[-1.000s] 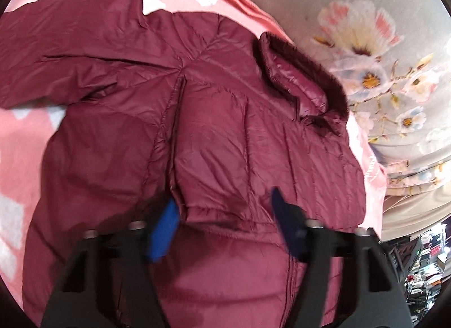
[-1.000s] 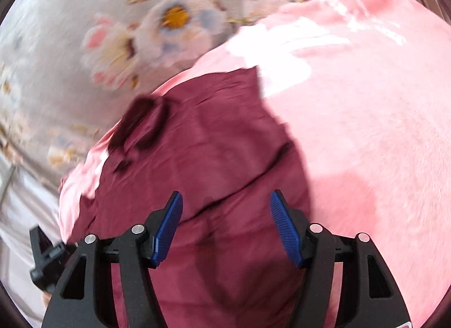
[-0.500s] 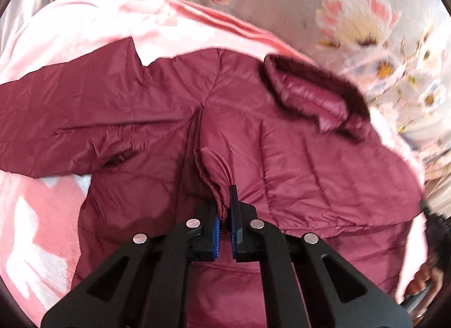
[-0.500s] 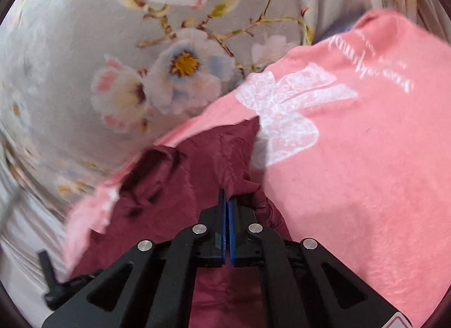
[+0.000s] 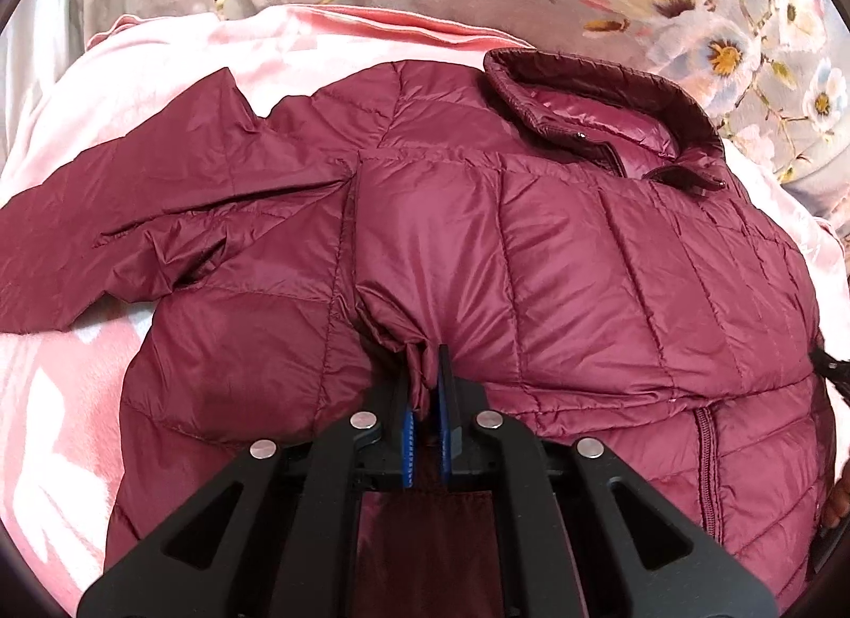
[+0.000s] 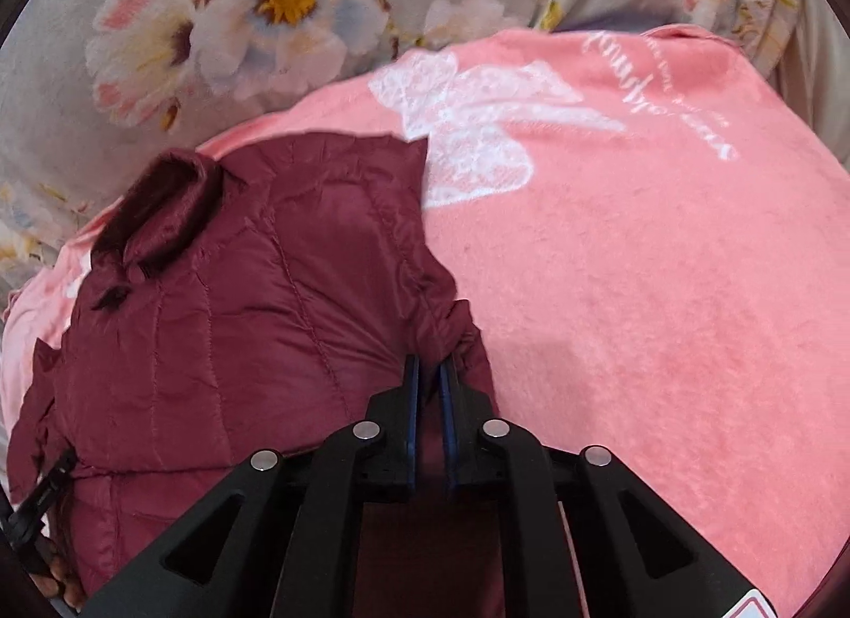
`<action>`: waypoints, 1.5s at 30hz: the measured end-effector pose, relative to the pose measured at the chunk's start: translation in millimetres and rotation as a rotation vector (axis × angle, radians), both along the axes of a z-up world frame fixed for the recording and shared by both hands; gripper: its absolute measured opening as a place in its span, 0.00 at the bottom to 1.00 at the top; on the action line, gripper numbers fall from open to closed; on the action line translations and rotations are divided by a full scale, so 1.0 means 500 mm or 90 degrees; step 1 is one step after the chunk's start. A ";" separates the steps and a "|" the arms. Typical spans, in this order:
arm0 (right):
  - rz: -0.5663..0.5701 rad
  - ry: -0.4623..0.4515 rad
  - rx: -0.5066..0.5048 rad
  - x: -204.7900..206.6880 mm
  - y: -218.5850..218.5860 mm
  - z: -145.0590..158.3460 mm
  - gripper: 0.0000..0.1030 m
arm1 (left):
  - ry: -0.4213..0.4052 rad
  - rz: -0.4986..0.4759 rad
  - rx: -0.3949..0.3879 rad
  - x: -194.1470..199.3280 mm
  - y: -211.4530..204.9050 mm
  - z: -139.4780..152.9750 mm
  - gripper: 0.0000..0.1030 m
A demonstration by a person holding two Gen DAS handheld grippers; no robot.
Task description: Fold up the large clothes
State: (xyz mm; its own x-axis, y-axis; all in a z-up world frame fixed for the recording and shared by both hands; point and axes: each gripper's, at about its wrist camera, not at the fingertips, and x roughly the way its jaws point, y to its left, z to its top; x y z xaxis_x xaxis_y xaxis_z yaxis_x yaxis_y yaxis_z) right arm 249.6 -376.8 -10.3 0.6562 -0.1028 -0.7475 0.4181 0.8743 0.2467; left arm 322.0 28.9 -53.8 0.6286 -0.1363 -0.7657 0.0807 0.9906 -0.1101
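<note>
A maroon quilted puffer jacket point(image 5: 558, 256) lies spread on a pink fleece blanket point(image 6: 664, 272), ahead of both sets of jaws. Since a second ago, when both grippers hung open above it, the left gripper point(image 5: 425, 373) has clamped onto a pinched fold of the folded-over sleeve, and the right gripper point(image 6: 429, 379) has closed on the jacket's gathered edge, blanket to its right. The jacket's hem is cut off below the fingers. Its collar point(image 5: 605, 102) lies far ahead, near a grey floral bedsheet point(image 6: 159, 33).
</note>
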 end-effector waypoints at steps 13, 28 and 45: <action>0.274 -0.010 -0.061 0.055 0.368 0.008 0.06 | -0.012 0.007 -0.047 -0.007 0.011 -0.002 0.07; 0.262 0.028 -0.099 0.057 0.398 -0.066 0.01 | -0.083 0.041 -0.197 -0.096 0.151 0.081 0.72; 0.260 0.016 -0.073 0.054 0.388 -0.067 0.01 | -0.107 0.575 -0.289 -0.159 0.870 0.048 0.87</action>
